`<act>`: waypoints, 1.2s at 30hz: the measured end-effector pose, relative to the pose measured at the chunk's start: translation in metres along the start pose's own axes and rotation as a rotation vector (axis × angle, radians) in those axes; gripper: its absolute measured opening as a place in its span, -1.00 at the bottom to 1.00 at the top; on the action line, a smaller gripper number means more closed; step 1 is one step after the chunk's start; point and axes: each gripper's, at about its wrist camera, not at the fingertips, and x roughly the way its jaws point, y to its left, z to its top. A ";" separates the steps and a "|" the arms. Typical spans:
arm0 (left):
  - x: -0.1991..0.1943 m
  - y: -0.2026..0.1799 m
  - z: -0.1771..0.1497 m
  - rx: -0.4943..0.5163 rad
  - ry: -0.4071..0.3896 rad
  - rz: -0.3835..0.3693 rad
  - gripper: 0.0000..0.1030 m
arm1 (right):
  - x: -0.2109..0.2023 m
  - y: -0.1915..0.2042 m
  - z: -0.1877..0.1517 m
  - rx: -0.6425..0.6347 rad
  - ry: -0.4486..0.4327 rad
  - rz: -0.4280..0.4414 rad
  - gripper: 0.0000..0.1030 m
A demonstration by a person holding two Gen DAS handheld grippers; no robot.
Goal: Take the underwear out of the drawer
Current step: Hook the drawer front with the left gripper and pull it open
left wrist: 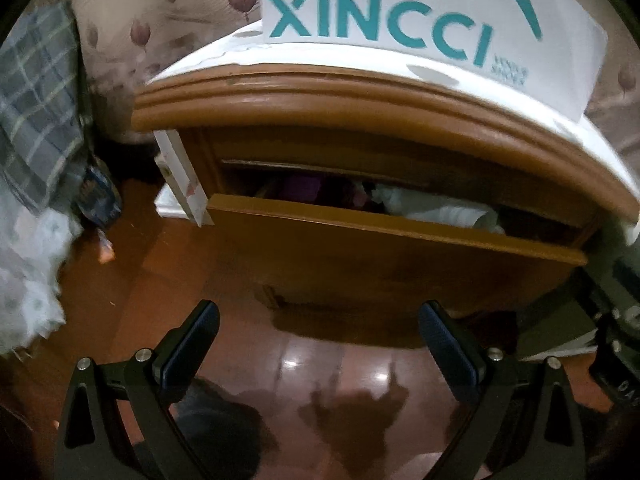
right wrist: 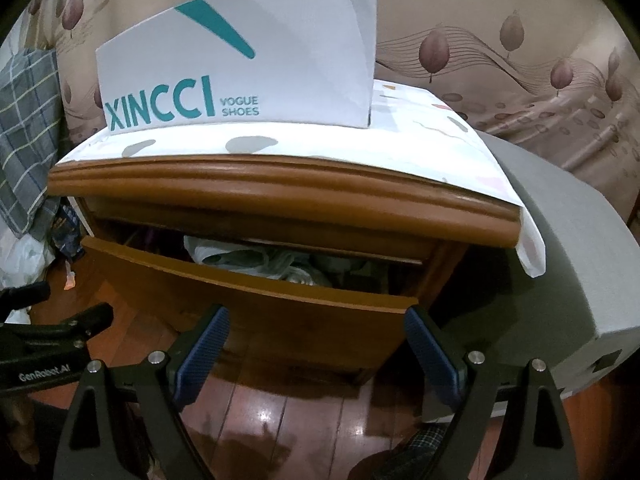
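Observation:
A brown wooden nightstand has its top drawer (left wrist: 392, 236) (right wrist: 248, 280) pulled partly out. Inside lie crumpled white fabric or plastic (left wrist: 432, 208) (right wrist: 248, 258) and dark purple cloth (left wrist: 304, 188); which piece is the underwear I cannot tell. My left gripper (left wrist: 320, 336) hangs open in front of the drawer front, low, above the floor, holding nothing. My right gripper (right wrist: 316, 344) is open too, level with the drawer front's lower part, with nothing between its fingers. The left gripper's body (right wrist: 44, 344) shows at the left edge of the right wrist view.
A white XINCCI shoe box (right wrist: 240, 68) (left wrist: 400, 12) stands on the nightstand's cloth-covered top (right wrist: 300, 148). A grey padded block (right wrist: 568, 248) leans at the right. Plaid bedding (left wrist: 36, 108), white bags (left wrist: 28, 280) and small clutter sit at the left. The floor (right wrist: 272, 412) is glossy red-brown wood.

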 end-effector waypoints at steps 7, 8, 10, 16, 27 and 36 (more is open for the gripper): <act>0.013 0.036 0.012 -0.298 0.063 -0.190 0.92 | -0.007 -0.014 0.005 0.050 -0.024 0.002 0.77; 0.017 0.041 0.014 -0.345 0.071 -0.206 0.92 | -0.008 -0.016 0.006 0.056 -0.025 0.004 0.77; 0.026 0.048 0.018 -0.418 0.088 -0.221 0.92 | -0.008 -0.019 0.006 0.067 -0.026 0.009 0.77; 0.055 0.064 0.020 -0.621 0.125 -0.272 0.92 | -0.010 -0.023 0.008 0.075 -0.025 0.022 0.77; 0.087 0.074 0.019 -0.789 0.128 -0.308 0.93 | -0.012 -0.025 0.008 0.086 -0.013 0.050 0.77; 0.105 0.076 0.002 -0.943 0.133 -0.342 1.00 | -0.010 -0.023 0.007 0.087 -0.004 0.060 0.77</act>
